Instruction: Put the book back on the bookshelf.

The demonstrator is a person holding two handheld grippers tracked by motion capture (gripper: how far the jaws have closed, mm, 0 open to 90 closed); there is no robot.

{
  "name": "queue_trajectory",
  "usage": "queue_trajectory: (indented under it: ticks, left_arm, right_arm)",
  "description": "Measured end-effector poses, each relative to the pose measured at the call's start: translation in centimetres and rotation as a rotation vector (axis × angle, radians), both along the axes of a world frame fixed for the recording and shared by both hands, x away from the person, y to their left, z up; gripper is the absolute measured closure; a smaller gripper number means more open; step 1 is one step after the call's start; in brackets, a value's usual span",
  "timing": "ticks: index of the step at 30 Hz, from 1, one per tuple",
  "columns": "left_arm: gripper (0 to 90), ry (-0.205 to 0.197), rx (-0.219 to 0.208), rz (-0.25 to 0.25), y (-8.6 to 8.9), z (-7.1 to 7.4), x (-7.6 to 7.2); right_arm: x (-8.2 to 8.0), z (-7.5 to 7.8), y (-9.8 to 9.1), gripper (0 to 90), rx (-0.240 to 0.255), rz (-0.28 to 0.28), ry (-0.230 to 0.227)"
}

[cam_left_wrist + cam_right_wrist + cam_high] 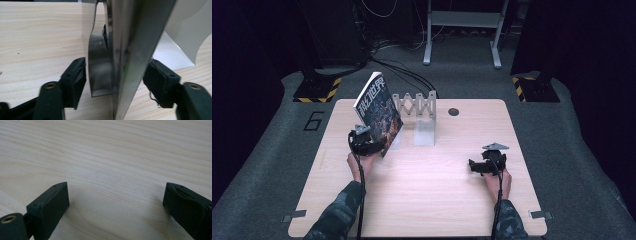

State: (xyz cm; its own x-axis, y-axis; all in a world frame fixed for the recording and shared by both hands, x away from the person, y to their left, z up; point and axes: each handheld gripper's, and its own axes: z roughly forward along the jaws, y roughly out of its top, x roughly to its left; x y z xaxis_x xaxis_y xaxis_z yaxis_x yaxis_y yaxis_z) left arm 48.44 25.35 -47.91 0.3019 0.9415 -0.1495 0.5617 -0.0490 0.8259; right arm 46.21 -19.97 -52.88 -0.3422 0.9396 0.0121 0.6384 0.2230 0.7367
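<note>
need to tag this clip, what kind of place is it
Probably a lab or recording studio: a lone wooden table on grey carpet, hazard-striped stand bases, cables on the floor, dark surroundings.

The dark glossy-covered book [125, 50] runs off the top and bottom edges of the left gripper view, its cover print smeared beyond reading. Behind it, the white metal bookend [185, 37] is cut by the right edge and partly hidden.
</note>
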Motion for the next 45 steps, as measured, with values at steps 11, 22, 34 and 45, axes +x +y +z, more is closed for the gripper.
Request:
queue_trajectory:
  ticks: [11,22,34,45]
  left_arm:
    - [79.4,0.027,-0.118,0.027,-0.4,-0.5,-0.2]
    - [74.8,0.028,-0.150,0.018,-1.7,-0.5,-0.9]
    - [71.9,0.035,-0.195,-0.017,-2.9,-0.5,-1.2]
    - [64.9,0.049,-0.222,-0.034,-2.3,-0.7,-1.2]
  right_arm:
    - [0.0,0.0,0.0,6.2,0.000,0.000,0.000]
    - [0.0,0.0,0.0,6.2,0.001,0.000,-0.001]
    - [0.0,0.0,0.0,6.4,0.000,0.000,-0.001]
    - [0.0,0.0,0.0,6.4,0.000,0.000,-0.001]
